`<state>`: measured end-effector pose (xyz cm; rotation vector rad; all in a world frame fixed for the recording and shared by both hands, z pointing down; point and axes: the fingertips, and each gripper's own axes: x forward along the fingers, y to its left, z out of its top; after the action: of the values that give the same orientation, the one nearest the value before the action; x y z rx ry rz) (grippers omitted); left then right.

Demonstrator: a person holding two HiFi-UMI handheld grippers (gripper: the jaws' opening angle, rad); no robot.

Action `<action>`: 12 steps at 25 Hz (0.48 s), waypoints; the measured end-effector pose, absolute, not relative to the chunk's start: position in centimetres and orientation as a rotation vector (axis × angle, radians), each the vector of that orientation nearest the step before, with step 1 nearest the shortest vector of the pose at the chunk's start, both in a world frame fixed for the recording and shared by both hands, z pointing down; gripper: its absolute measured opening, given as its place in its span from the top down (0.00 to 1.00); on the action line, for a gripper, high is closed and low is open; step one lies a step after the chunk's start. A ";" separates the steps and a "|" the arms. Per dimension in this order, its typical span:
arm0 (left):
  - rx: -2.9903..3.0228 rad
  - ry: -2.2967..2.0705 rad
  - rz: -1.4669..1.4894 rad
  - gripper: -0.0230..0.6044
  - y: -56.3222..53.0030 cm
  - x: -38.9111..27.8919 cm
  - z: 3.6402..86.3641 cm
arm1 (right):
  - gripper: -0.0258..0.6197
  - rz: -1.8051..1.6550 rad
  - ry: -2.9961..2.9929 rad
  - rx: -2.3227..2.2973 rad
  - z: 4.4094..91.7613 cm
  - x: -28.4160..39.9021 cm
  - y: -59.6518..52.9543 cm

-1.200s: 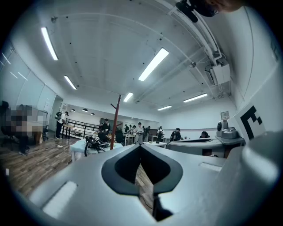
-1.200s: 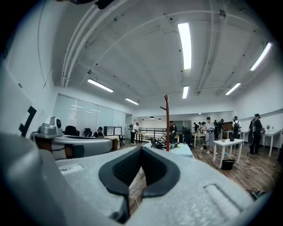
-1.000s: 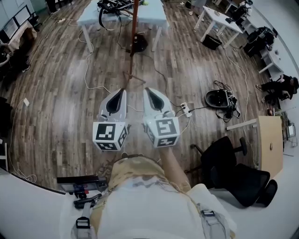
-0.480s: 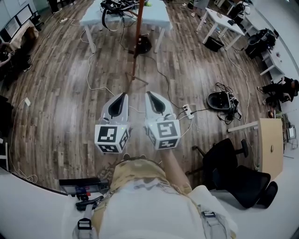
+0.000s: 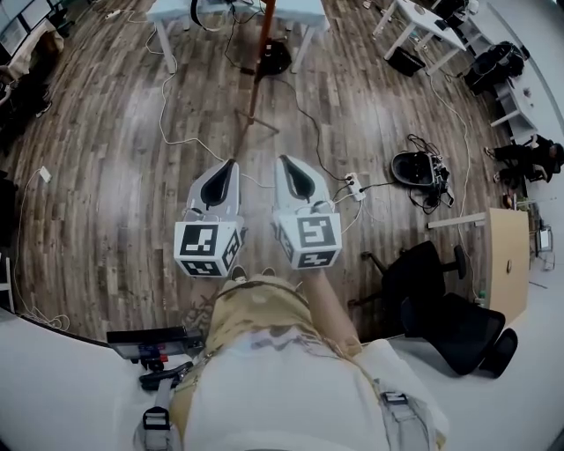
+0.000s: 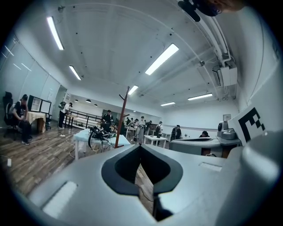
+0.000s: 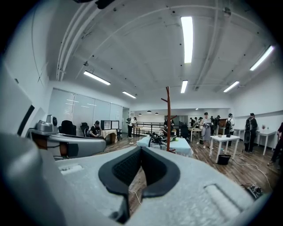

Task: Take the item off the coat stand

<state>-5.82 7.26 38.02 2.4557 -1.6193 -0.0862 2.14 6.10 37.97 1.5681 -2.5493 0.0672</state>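
Note:
The coat stand is a thin brown pole on the wooden floor, a little ahead of both grippers. In the gripper views the coat stand rises in front of a pale table, and its pegs look bare. A black strapped item lies on that table. My left gripper and right gripper are held side by side, pointing at the stand. Both are shut with nothing between the jaws.
Cables cross the floor, with a power strip just right of the right gripper. A black device with tangled leads and a black office chair are at the right. White desks stand at the back right. Several people stand far off.
In the head view the stand and the table have slid toward the top edge. Both grippers stay side by side and shut, a little lower than before.

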 end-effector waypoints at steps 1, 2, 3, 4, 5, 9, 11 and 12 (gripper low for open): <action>2.457 -1.616 -0.085 0.98 7.2 -6.1 38.1 | 0.96 0.065 -2.546 1.575 37.9 1.9 6.1; 2.459 -1.613 -0.084 0.98 7.2 -6.3 38.1 | 0.96 0.061 -2.546 1.577 37.8 1.6 6.0; 2.461 -1.611 -0.083 0.99 7.3 -6.6 38.1 | 0.96 0.058 -2.549 1.575 37.8 1.2 6.1; 2.464 -1.608 -0.081 0.98 7.3 -6.7 38.1 | 0.96 0.056 -2.551 1.571 37.9 0.9 6.2; 2.467 -1.605 -0.079 0.98 7.4 -6.9 38.1 | 0.96 0.054 -2.554 1.568 38.0 0.7 6.3; 2.463 -1.595 -0.081 0.98 7.9 -6.9 38.9 | 0.96 0.027 -2.560 1.565 38.3 0.4 7.0; 2.452 -1.583 -0.072 0.98 7.6 -6.8 39.5 | 0.96 0.022 -2.555 1.565 38.5 0.5 6.8; 2.446 -1.574 -0.064 0.98 7.4 -6.7 39.9 | 0.96 0.026 -2.551 1.563 38.7 0.5 6.5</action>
<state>-6.70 7.35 39.86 2.4460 -1.5743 -0.0639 0.48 6.55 38.74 1.5626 -2.5507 0.0263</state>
